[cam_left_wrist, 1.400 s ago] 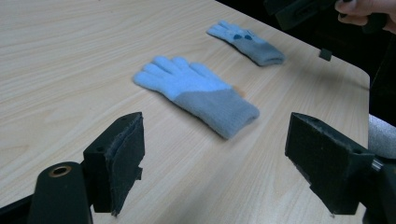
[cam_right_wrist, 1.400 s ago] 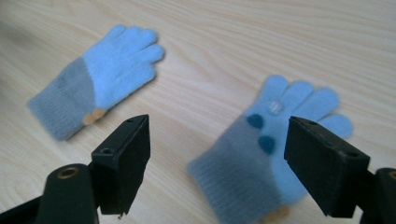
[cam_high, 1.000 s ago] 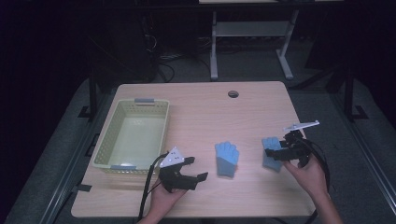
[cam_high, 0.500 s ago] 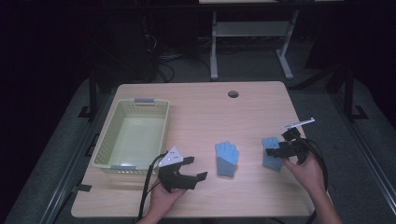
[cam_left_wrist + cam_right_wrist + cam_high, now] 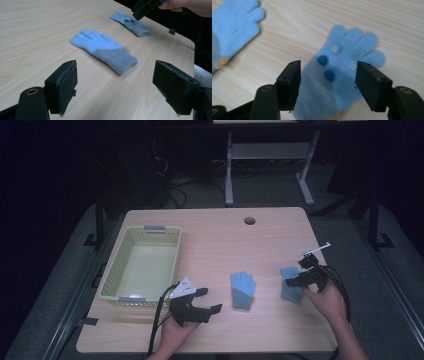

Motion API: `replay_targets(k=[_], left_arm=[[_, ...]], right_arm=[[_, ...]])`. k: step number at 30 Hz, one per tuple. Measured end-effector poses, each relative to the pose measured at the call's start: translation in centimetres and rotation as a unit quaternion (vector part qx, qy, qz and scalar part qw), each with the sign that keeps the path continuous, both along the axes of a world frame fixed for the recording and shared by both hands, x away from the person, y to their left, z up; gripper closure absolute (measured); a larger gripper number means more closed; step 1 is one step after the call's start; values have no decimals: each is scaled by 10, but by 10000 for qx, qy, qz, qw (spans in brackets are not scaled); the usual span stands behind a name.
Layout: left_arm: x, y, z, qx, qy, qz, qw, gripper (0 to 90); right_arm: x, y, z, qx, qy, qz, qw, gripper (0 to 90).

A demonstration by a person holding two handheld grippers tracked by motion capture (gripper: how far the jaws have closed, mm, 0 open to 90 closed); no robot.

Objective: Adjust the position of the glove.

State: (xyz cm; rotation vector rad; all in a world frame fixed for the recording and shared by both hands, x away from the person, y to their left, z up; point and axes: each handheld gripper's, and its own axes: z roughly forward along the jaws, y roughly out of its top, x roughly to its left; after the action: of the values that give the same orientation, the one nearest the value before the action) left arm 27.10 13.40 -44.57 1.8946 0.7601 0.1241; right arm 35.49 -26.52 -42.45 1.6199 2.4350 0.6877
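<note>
The right gripper [image 5: 328, 83] jaws have been closing, now straddling the right glove [image 5: 347, 67] lengthwise; left gripper [image 5: 197, 302] jaws are gaping.

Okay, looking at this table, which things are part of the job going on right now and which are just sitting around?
In the job:
- right gripper, jaws just been closing, astride but not yet pressing the dotted blue glove
- plain blue glove, probably next
- left gripper, open, waiting near it
- yellow-green basket, the likely destination

Lying about:
- table's cable hole
- white frame on the floor behind
</note>
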Motion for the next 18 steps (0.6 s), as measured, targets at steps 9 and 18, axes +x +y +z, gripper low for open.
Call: replay_targets(k=[9,18], left_arm=[[1,1,-1,-29,47,4,10000,196],[1,1,-2,-36,54,-5,10000,196]], right_arm=[[5,3,-8,-210,202,-54,9996,446],[5,14,-19,-754,230,62,9969,547]])
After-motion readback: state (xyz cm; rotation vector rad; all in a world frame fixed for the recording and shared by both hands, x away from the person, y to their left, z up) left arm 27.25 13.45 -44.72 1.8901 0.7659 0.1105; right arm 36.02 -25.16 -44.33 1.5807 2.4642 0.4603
